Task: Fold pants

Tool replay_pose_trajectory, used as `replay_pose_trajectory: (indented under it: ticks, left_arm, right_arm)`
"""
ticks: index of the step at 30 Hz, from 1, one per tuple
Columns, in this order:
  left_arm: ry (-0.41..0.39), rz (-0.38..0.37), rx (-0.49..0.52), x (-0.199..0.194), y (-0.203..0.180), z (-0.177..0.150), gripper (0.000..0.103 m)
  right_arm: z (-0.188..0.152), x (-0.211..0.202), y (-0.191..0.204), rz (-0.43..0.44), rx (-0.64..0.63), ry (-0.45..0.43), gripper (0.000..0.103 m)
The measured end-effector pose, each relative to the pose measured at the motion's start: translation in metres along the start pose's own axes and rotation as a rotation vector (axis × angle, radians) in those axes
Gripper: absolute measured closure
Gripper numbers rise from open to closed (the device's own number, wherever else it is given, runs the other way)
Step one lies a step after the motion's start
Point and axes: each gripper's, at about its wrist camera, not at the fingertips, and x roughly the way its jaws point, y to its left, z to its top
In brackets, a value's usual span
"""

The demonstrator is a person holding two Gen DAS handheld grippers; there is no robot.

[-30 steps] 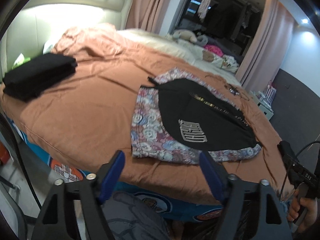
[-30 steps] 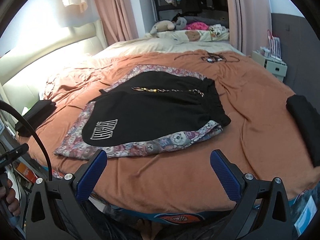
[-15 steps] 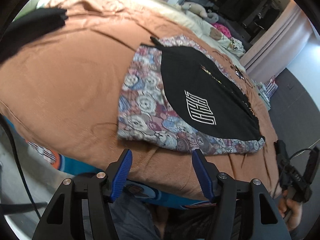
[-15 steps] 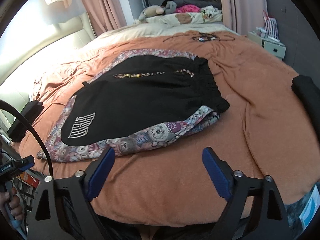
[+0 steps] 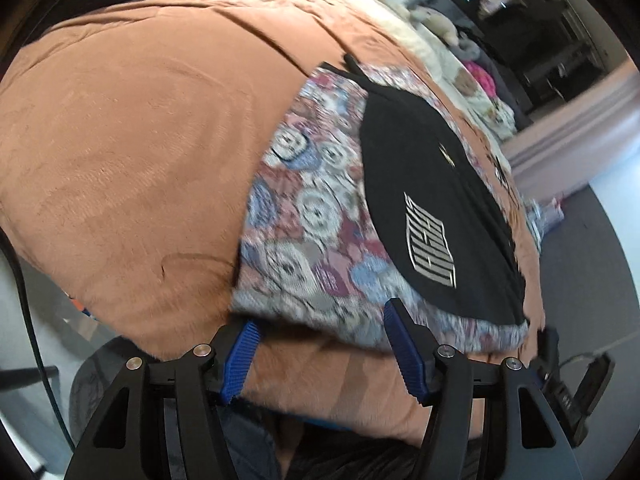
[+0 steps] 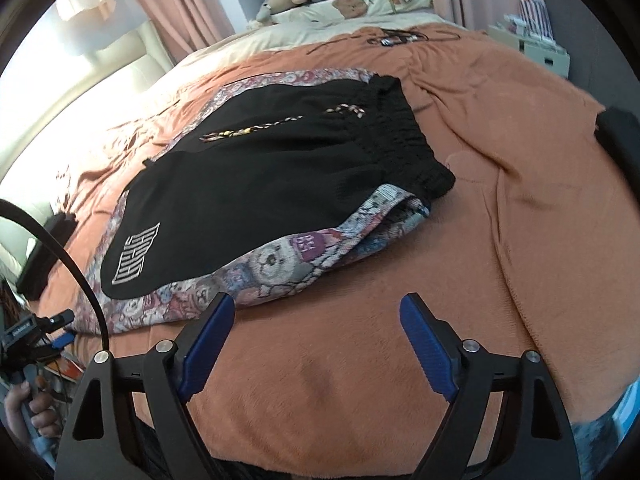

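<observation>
The left hand-held gripper (image 5: pixel 320 344) is held spread, nothing pinched, black pants (image 5: pixel 432 200) just ahead; the right hand-held gripper (image 6: pixel 316 336) likewise.

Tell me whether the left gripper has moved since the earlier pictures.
Yes. The left gripper has come closer to the patterned cloth's near edge, its jaws having narrowed but empty.

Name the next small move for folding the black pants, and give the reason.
Probably ease the left gripper forward to the hem by the white logo: the black pants lie flat and unfolded on the patterned cloth, and both grippers hang open and empty short of them.
</observation>
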Motion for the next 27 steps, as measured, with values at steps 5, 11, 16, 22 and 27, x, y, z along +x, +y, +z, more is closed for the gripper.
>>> replay_pose_trajectory:
  ticks: [5,11,16,22,27]
  left_arm:
    - [-0.037,-0.001,-0.061,0.004,0.006,0.014,0.042]
    - [-0.051,0.015,-0.094,0.008,0.009,0.023,0.055]
    - [-0.046,-0.003,-0.099,0.009,0.005,0.014,0.056]
    - [-0.054,0.052,-0.120,0.011,0.008,0.015,0.083]
    - [-0.072,0.056,-0.120,0.006,0.005,0.016,0.092]
  right_arm:
    - [0.005,0.011,-0.024,0.044,0.097,0.013,0.032]
    - [0.014,0.024,-0.053,0.085,0.202,0.017,0.038]
    - [0.021,0.037,-0.062,0.089,0.257,0.017,0.039]
    - [0.028,0.050,-0.057,0.072,0.267,0.012,0.049]
    - [0.030,0.059,-0.054,0.075,0.272,0.005,0.061]
